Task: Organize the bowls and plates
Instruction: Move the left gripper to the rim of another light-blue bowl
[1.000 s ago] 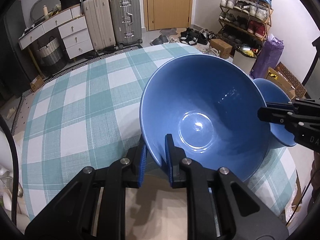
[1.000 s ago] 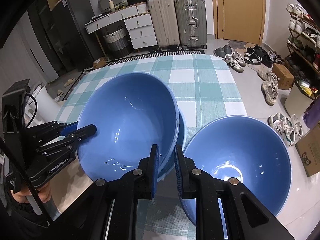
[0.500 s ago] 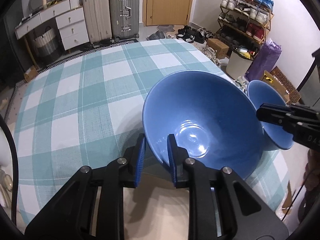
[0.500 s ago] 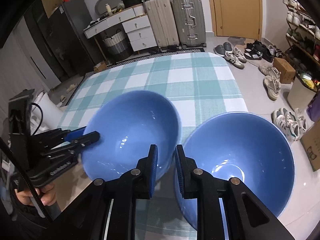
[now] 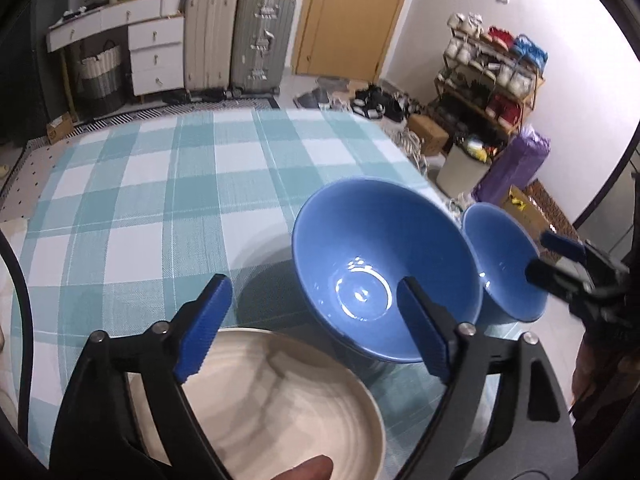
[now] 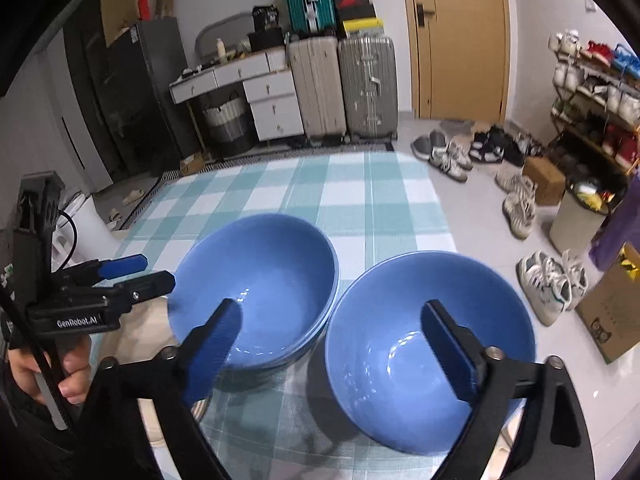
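Observation:
A big blue bowl (image 5: 384, 264) rests on the checked tablecloth, nested in another blue bowl whose rim shows under it in the right wrist view (image 6: 260, 288). A second blue bowl (image 5: 500, 264) stands to its right, also in the right wrist view (image 6: 432, 344). My left gripper (image 5: 316, 328) is open and empty, just behind the stacked bowl and above a cream plate (image 5: 276, 408). My right gripper (image 6: 336, 348) is open and empty, its fingers astride the gap between the two bowls. The left gripper also shows in the right wrist view (image 6: 140, 272).
The table (image 5: 160, 184) carries a teal and white checked cloth. Its right edge runs close by the second bowl. Beyond it are shoes on the floor, a shoe rack (image 5: 492, 76), a bin (image 5: 460, 168), suitcases (image 5: 240, 40) and a door.
Both grippers opened and let go of the bowl rims they held. The left bowl came down onto the table beside the right one. Both grippers drew back, and the cream plate came into view.

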Available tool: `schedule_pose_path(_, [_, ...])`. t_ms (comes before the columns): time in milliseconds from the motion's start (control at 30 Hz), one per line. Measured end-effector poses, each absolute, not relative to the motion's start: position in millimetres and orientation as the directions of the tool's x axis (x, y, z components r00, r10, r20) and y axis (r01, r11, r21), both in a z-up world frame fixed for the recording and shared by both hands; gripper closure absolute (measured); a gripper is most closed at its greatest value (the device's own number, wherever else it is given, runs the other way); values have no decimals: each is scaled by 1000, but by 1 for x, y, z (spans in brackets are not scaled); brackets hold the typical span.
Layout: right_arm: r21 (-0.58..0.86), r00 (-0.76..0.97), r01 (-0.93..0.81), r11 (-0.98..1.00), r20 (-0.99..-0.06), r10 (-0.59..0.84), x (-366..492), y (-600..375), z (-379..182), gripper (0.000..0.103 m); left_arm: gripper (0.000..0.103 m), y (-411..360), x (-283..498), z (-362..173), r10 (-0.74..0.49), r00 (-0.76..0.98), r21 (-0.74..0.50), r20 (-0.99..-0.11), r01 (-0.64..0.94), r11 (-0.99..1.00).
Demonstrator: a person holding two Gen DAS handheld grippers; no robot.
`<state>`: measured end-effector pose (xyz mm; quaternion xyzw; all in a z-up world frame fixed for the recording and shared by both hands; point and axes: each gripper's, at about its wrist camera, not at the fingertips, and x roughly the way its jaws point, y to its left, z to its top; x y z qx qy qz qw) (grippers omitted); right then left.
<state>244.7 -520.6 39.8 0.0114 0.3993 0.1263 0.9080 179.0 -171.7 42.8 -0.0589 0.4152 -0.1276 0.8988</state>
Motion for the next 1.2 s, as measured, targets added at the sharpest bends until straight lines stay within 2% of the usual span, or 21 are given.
schedule_pose_path(33, [130, 664, -206, 970, -709, 236, 239, -524, 42, 1, 11, -174, 174, 46, -280, 635, -215, -720, 180, 960])
schedule_pose_path(67, [141, 670, -196, 970, -703, 237, 235, -527, 44, 1, 0, -175, 170, 49, -283, 641, -217, -713, 182, 959])
schedule_pose_path(600, [285, 788, -15, 958, -587, 187, 170, -630, 74, 1, 1, -228, 106, 73, -296, 663, -212, -687, 207, 955])
schedule_pose_path(700, [260, 776, -46, 965, -599, 198, 166, -637, 73, 1, 1, -246, 100, 73, -296, 661, -196, -690, 223, 955])
schedule_pose_path(767, [222, 763, -9, 975, -629, 151, 167, -641, 73, 1, 1, -261, 97, 71, -304, 650, -193, -697, 237, 952])
schedule_pose_path(900, [276, 772, -22, 961, -606, 191, 159, -653, 79, 1, 1, -283, 97, 65, -315, 627, -187, -712, 264, 946])
schedule_pose_path(1200, [325, 786, 74, 943, -601, 145, 156, -692, 67, 1, 1, -315, 100, 53, -326, 598, -199, -732, 271, 942])
